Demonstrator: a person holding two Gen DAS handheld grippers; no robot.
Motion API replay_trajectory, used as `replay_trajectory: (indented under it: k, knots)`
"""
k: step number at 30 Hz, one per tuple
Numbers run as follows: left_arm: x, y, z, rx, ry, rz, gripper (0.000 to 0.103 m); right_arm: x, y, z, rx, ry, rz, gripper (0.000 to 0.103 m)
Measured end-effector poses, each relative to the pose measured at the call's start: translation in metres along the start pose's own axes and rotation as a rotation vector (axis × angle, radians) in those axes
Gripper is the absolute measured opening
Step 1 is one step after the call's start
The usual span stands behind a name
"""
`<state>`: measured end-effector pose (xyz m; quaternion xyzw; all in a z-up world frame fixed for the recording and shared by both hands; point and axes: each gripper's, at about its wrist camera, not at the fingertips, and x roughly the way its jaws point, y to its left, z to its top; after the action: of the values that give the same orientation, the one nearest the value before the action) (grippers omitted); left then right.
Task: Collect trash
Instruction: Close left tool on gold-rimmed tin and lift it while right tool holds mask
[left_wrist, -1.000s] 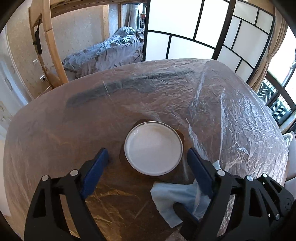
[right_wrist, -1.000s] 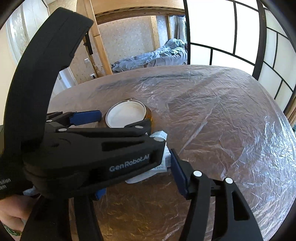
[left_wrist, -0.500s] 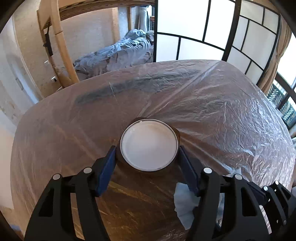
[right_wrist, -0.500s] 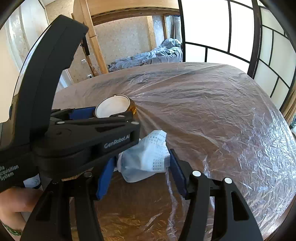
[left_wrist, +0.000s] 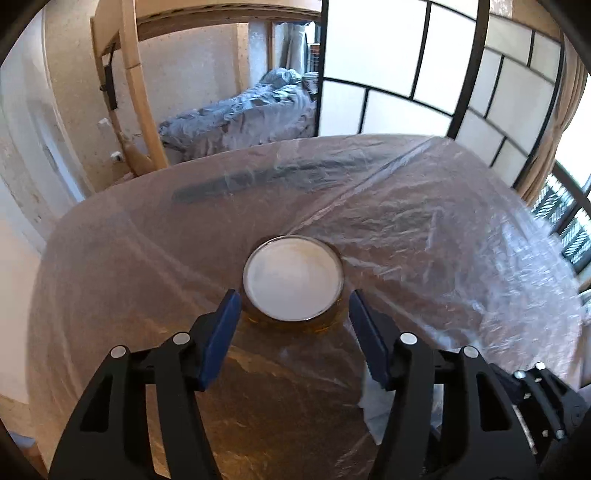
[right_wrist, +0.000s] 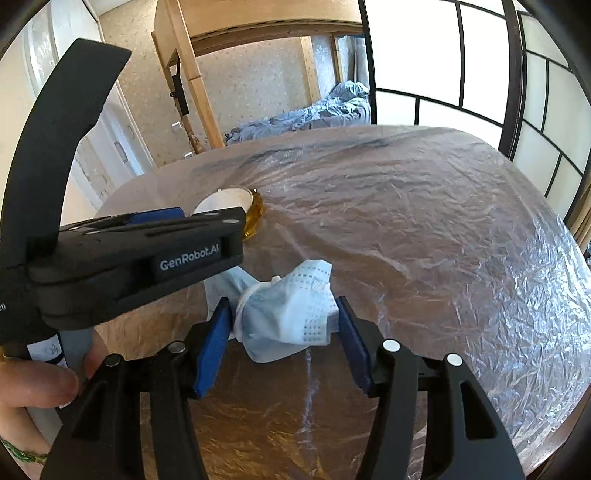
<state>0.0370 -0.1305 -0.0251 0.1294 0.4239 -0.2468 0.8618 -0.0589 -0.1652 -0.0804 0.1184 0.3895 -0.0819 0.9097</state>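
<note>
1. The left claw (left_wrist: 293, 314) is closing on a white-lidded jar (left_wrist: 293, 282), its blue pads at the jar's sides.
2. The right claw (right_wrist: 282, 328) pinches a crumpled blue face mask (right_wrist: 291, 314) — just lifted, it seems.
3. Both claws tilt down over the plastic-covered surface (right_wrist: 424, 240); no bin shows, so nothing looks collected yet.

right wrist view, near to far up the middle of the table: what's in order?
Right claw with its blue pads either side of the crumpled face mask → amber jar with white lid → far edge of the plastic-covered table → rumpled grey bedding beyond.
</note>
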Motion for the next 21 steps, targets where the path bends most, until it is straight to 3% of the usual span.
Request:
replay_trajectory:
  k: [21]
  knots:
    - [0.009,0.008,-0.003,-0.058,-0.023,-0.002,0.063,-0.006,-0.005,-0.005,-0.018,-0.009,0.021,0.055]
